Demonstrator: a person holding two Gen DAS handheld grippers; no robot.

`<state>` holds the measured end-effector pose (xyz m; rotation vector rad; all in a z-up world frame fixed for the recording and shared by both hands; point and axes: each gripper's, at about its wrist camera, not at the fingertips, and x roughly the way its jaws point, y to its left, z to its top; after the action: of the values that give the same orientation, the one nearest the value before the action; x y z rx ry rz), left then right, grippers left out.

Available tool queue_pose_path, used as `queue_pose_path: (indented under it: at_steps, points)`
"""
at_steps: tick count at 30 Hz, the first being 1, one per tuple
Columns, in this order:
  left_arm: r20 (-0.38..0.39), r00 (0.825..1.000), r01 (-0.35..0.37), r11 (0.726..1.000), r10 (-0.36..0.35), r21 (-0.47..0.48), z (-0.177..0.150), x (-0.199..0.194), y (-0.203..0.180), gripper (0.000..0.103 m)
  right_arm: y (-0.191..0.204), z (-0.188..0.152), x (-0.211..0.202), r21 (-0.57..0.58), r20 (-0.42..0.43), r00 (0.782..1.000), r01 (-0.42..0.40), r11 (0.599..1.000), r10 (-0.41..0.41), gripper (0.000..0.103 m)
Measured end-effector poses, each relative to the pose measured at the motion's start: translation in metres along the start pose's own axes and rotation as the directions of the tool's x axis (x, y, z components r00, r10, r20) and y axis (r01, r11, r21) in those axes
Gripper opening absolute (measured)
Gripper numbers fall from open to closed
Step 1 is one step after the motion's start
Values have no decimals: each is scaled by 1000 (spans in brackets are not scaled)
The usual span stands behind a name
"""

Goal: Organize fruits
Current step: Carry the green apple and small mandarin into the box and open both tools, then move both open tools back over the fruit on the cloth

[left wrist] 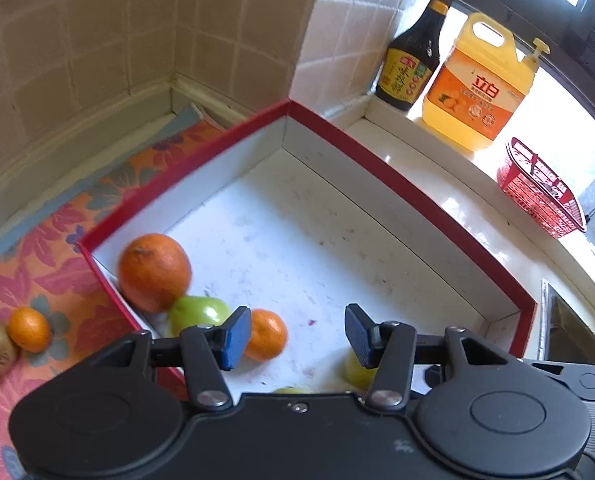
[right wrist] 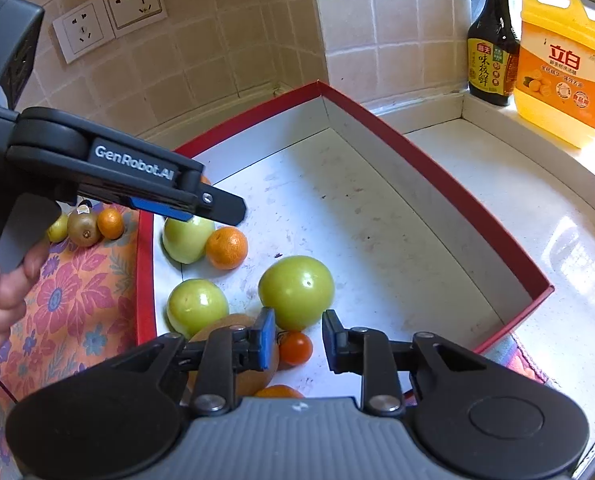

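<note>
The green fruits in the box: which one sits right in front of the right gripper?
The biggest green fruit, just ahead of the right gripper, beside the small red tomato. The other two lie further left.

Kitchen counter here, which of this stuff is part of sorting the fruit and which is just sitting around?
Part of the job:
red box
green fruits
oranges
kiwi and small orange on the floral cloth

Just lying about:
soy sauce bottle
yellow detergent jug
red basket
wall sockets

fruits (right wrist: 296,292) in box (right wrist: 437,168), bottles (right wrist: 491,56) behind
</note>
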<state>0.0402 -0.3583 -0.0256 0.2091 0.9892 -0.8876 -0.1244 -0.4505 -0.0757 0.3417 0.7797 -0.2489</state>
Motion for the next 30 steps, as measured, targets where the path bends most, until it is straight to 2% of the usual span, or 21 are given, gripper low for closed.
queue_pose_path:
  at_steps: [8,17,25,30]
  points:
    - [47,998,-29,1000,30,-10,7,-22,11,61,-1,10,-15,26,46,999,-2,1000,0,30]
    - [99,990,-93,993,99,-68,7,-54,42,61,20,37,-20,-19,87,996,1,1000,1,34]
    - [159,971,-150,974,177,-170,5,-93,91,61,47,72,-21,-61,142,989,-33,998,41,34]
    - [188,950,-201,949,249,-242,-4,-119,127,61,70,94,-18,-56,165,985,-50,997,58,34]
